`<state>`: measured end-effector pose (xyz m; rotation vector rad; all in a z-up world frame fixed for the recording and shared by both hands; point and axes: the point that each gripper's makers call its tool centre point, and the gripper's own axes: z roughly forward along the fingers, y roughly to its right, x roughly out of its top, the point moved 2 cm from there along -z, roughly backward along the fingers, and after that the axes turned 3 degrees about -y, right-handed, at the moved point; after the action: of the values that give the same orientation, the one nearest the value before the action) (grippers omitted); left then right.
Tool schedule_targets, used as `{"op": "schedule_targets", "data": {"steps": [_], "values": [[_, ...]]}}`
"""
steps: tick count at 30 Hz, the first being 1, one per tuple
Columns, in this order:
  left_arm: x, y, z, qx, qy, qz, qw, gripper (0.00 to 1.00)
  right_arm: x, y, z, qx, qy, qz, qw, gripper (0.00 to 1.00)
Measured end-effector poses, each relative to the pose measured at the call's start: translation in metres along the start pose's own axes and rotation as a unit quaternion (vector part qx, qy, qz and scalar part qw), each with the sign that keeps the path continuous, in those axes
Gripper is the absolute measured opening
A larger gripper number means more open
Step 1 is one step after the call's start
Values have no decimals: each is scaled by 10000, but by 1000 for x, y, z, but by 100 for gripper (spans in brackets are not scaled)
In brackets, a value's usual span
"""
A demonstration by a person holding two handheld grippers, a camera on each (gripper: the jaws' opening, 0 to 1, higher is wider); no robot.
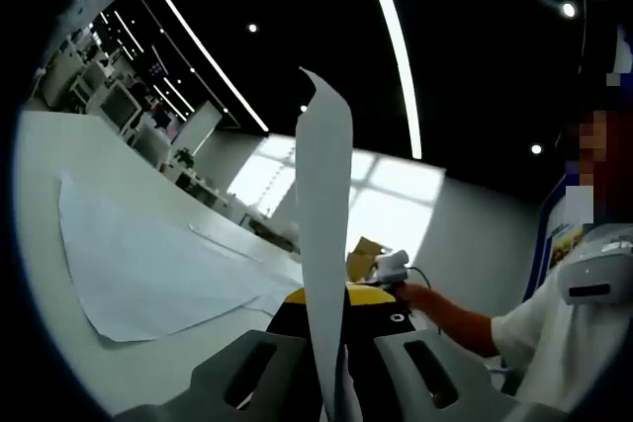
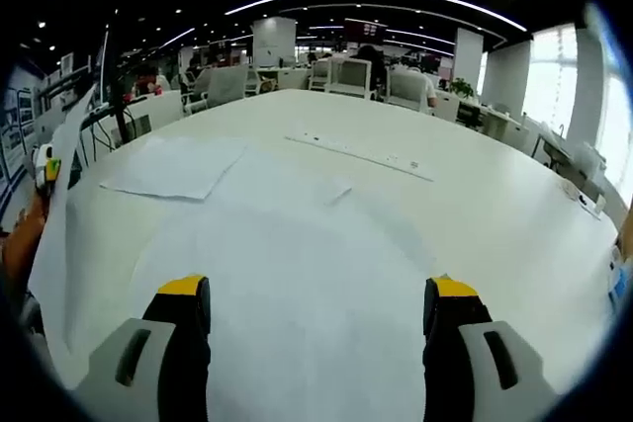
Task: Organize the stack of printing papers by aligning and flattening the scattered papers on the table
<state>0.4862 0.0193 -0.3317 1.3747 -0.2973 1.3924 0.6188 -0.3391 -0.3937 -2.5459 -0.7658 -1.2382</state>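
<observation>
- Left gripper: jaws drawn together, clamped on one sheet of paper, seen edge-on. The sheet rises from between the jaws and its top corner bends slightly. The yellow jaw tips are mostly hidden behind it.
- Right gripper: jaws wide apart, nothing between them, held above the white table. Two yellow-tipped fingers visible.
- Papers counted in the left gripper view: the one held sheet, plus one spread of flat papers lying on the table to the left. Number of sheets in that spread cannot be told; edges overlap and blur.
- Papers counted in the right gripper view: one loose pile lying far left on the table; a faint large sheet area just ahead of the jaws, white on white, outline hard to make out; a curled sheet at the left edge, cut off by the frame.
- A narrow strip lies across the far table; identity unclear.
- Person at the right of the left gripper view, cut off; a forearm reaches toward the jaws.
- Background: office chairs beyond the table.
</observation>
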Motion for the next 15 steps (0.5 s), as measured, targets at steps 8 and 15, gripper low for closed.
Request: {"op": "schedule_targets", "data": {"steps": [8, 15], "values": [[0, 1, 1, 0, 5, -10, 10000, 6, 1, -1, 9, 81, -14, 68, 9999, 84], [0, 1, 1, -6, 17, -37, 10000, 6, 0, -2, 18, 152, -38, 101, 9998, 84]]}}
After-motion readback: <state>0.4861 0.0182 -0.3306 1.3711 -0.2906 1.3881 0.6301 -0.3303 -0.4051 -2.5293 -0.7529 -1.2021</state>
